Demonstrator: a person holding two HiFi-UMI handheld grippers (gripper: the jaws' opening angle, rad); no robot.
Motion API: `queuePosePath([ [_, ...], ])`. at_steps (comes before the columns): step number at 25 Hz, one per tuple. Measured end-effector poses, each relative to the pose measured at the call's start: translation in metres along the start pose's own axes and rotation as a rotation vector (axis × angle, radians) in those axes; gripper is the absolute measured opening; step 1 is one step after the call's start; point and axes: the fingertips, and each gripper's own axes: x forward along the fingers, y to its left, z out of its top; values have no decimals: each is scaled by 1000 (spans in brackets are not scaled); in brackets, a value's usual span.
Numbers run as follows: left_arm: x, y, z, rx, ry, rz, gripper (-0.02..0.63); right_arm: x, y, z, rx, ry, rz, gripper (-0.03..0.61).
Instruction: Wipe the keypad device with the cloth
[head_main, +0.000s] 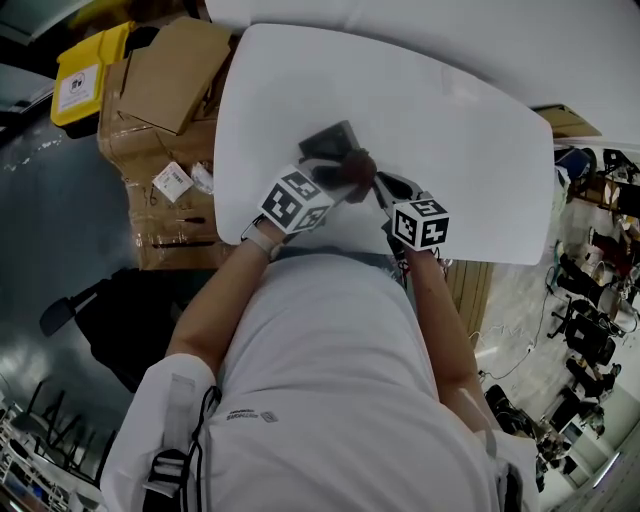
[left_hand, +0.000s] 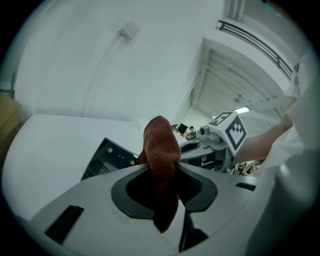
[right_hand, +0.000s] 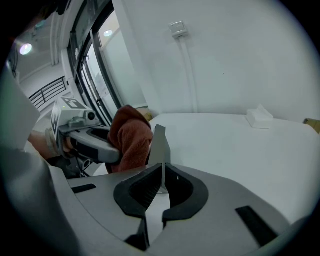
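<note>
The dark grey keypad device (head_main: 328, 138) sits on the white table (head_main: 450, 130), and in the left gripper view it (left_hand: 107, 156) lies just beyond the jaws. A reddish-brown cloth (left_hand: 161, 147) is pinched in my left gripper (left_hand: 161, 167), which hangs just above the device's near edge (head_main: 345, 180). My right gripper (right_hand: 161, 172) is shut on a thin grey edge of the device (right_hand: 159, 145), which stands up between its jaws. In the head view the right gripper (head_main: 384, 188) is right of the cloth (head_main: 357, 168).
Cardboard boxes (head_main: 165, 90) and a yellow bin (head_main: 88, 72) stand on the floor left of the table. A small white box (right_hand: 259, 117) rests far back on the table. The floor at the right holds chairs and clutter (head_main: 595, 300).
</note>
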Motion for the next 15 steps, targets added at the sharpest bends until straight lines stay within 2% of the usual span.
queuePosePath([
  [3, 7, -4, 9, 32, 1, -12, 101, 1, 1, -1, -2, 0, 0, 35],
  [8, 20, 9, -1, 60, 52, 26, 101, 1, 2, -3, 4, -1, 3, 35],
  [15, 23, 17, -4, -21, 41, 3, 101, 2, 1, -1, 23, -10, 2, 34],
])
